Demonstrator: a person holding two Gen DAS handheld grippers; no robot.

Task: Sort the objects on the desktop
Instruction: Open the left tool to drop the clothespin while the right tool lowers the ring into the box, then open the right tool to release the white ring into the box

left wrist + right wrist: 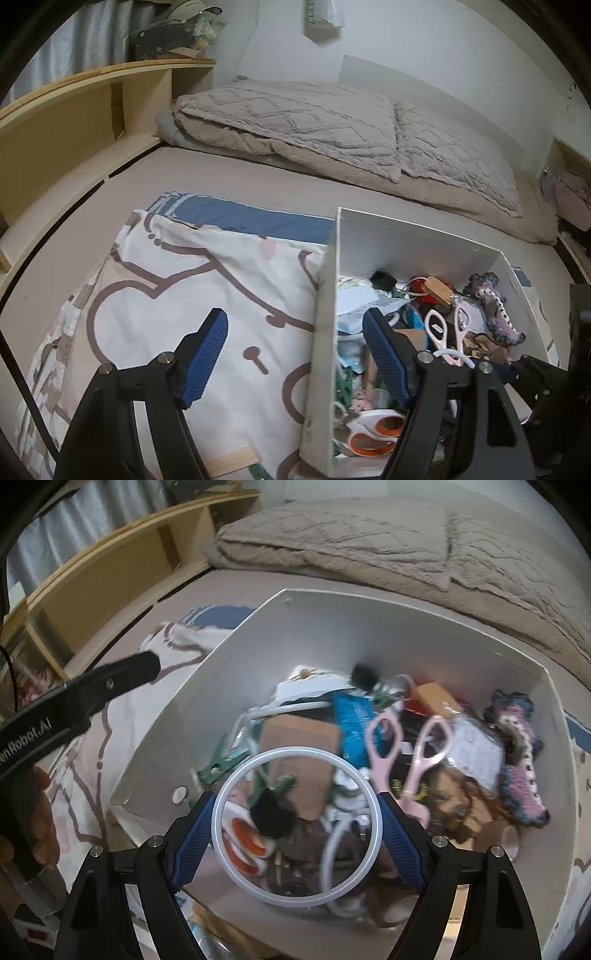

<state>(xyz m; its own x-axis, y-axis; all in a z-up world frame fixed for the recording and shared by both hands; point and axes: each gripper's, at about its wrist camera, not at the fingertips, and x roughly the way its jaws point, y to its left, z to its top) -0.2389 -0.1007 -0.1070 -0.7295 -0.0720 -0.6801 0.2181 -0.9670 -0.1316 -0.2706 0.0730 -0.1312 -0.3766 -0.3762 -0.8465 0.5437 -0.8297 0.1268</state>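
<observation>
Two claws: right claw (297, 825) clamped on white ring (236, 786), left claw (295, 354) apart, empty

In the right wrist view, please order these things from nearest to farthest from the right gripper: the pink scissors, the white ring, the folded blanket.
1. White ring: between the right gripper's fingers.
2. Pink scissors: inside the box, right of centre.
3. Folded blanket: beyond the box, at the top.

A white wall (424, 40) backs a bed (258, 177) with a beige blanket (332, 125); a wooden shelf (74, 110) stands left.
</observation>
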